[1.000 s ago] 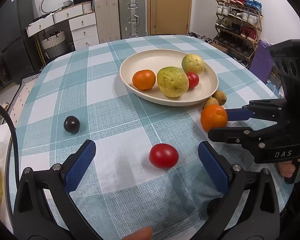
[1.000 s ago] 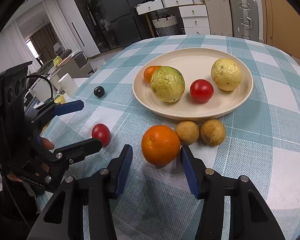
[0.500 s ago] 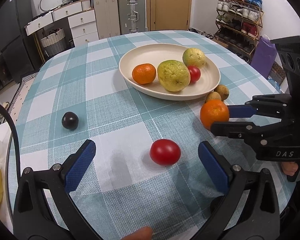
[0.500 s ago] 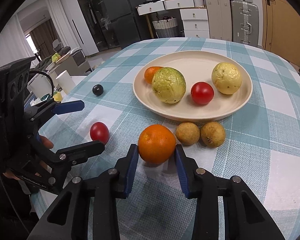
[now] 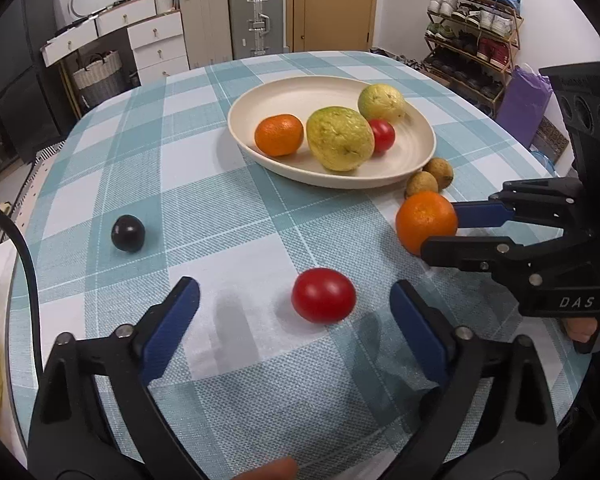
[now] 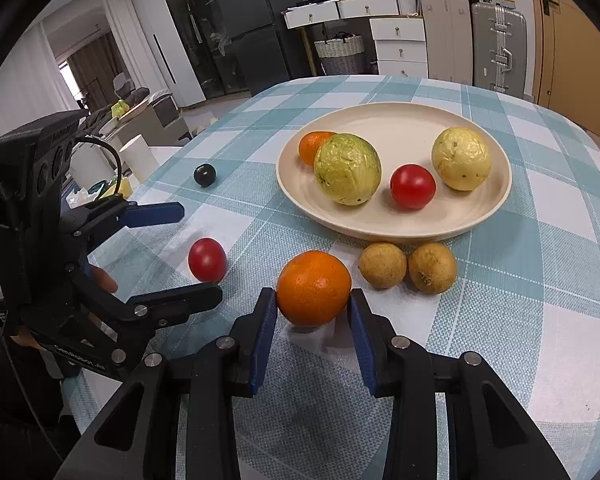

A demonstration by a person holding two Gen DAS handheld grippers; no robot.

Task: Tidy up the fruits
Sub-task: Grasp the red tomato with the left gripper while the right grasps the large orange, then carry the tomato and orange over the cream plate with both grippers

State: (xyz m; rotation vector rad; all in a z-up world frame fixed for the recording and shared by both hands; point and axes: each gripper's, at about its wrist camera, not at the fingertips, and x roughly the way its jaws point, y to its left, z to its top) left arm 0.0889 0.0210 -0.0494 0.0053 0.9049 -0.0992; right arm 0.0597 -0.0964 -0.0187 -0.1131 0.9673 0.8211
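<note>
A cream plate (image 5: 420,148) (image 6: 496,204) holds a small orange (image 5: 279,135), two yellow-green guavas (image 5: 340,138) (image 6: 461,159) and a red tomato (image 6: 413,186). On the cloth lie a loose red tomato (image 5: 324,295) (image 6: 207,260), a dark plum (image 5: 128,233) (image 6: 205,175) and two brown fruits (image 6: 382,265) (image 6: 432,267). My right gripper (image 6: 313,312) (image 5: 448,228) is shut on a large orange (image 6: 313,282) (image 5: 427,222). My left gripper (image 5: 294,308) (image 6: 198,252) is open, with the loose tomato between its fingers.
The round table has a teal checked cloth (image 5: 204,184). Its edge runs close on the left and right. Drawers, suitcases and a shoe rack (image 5: 472,32) stand beyond the table. White cups and clutter (image 6: 136,156) sit off the table's left side.
My right gripper's fingers have closed in onto the large orange. My left gripper has stayed open and drifted a little closer over the loose tomato.
</note>
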